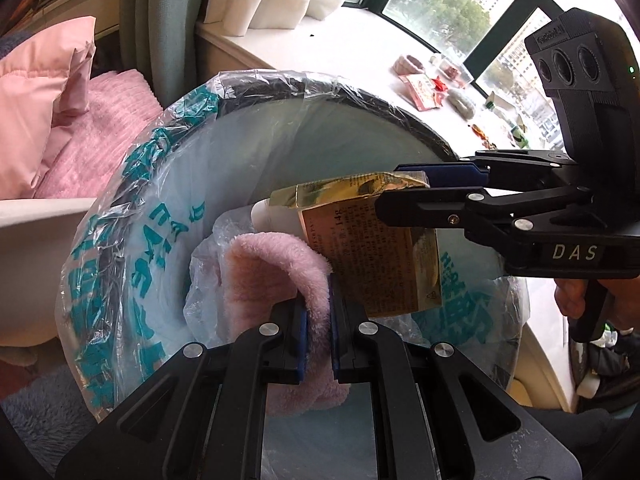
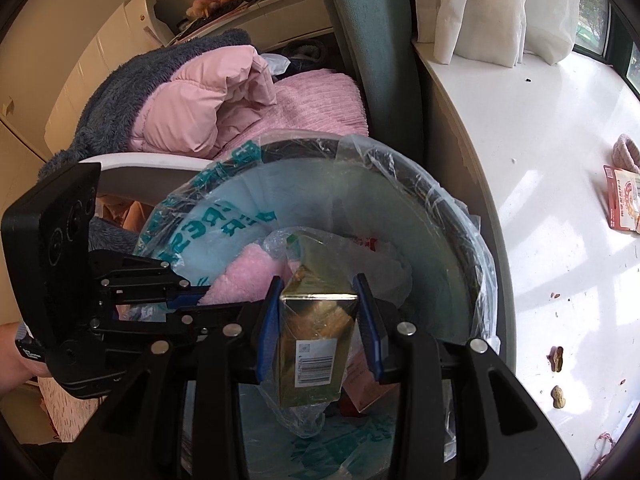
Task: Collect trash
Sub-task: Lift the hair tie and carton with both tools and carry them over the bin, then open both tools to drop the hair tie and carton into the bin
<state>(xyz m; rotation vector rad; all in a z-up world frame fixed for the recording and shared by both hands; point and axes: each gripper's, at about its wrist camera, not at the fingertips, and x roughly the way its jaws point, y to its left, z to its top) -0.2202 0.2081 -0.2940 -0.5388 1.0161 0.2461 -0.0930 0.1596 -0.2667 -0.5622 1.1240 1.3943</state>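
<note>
Two items held over the lined trash bin (image 1: 120,208), frame centre, ready for dropping: left tool (image 1: 318,312) clenched on pink fleece cloth (image 1: 276,268); right tool (image 2: 318,312) gripping gold carton (image 2: 316,344) (barcode facing up).

Gold box (image 2: 318,344) (barcoded) in right tongs (image 2: 318,316)
</note>
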